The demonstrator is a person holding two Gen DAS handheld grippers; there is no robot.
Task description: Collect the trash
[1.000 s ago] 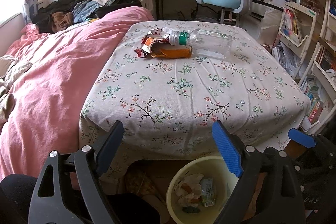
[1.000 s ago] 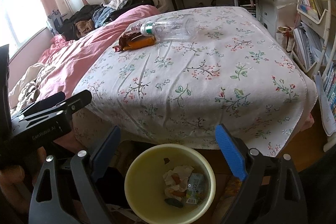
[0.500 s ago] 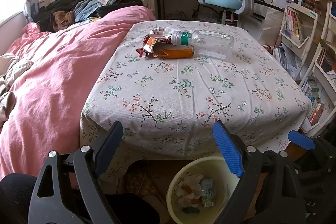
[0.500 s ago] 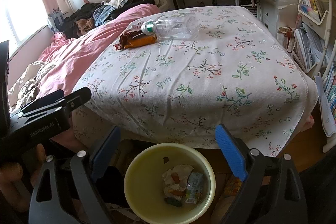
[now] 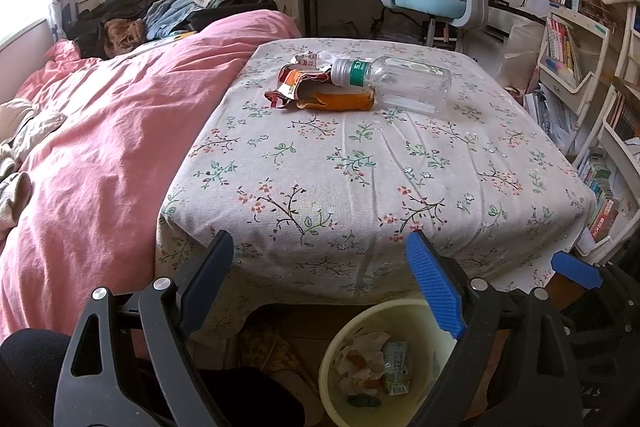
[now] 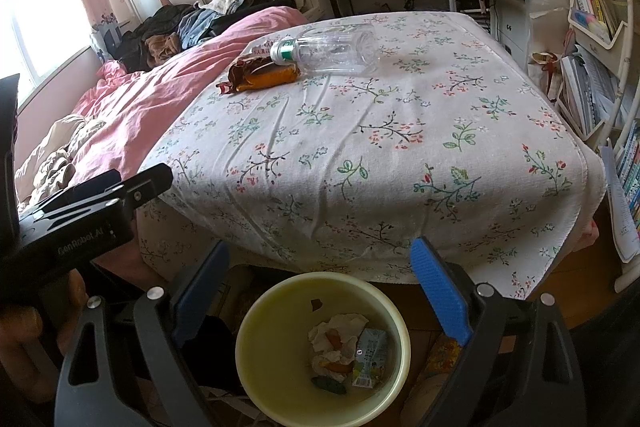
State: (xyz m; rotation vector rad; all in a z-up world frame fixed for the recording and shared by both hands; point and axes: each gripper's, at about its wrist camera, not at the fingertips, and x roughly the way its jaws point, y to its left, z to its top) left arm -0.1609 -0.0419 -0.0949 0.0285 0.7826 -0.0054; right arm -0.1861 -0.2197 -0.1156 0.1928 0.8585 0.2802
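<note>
- Left wrist view: left tongs [image 5: 320,273] w/ jaws wide apart, nothing btwn them, hanging at the near edge of the tabletop [image 5: 400,163] in its floral cloth. Trash sits far side: clear bottle [image 5: 400,83] on its side, touching an orange wrapper [image 5: 324,95] just left of it. Yellow bin [image 5: 380,359] on the floor below, near, w/ paper scraps inside.
- Right wrist view: right tongs [image 6: 320,281] also spread apart, empty, above the bin [image 6: 324,347]. Bottle [image 6: 332,51] and wrapper [image 6: 260,75] far-left on the tabletop, well apart from both tongs.
- Step, as I read it: btwn picks, nothing gripped yet. Next move likely needs a long reach across to the far side, jaws kept wide for the bottle; the flat wrapper calls for a low pinch.
</note>
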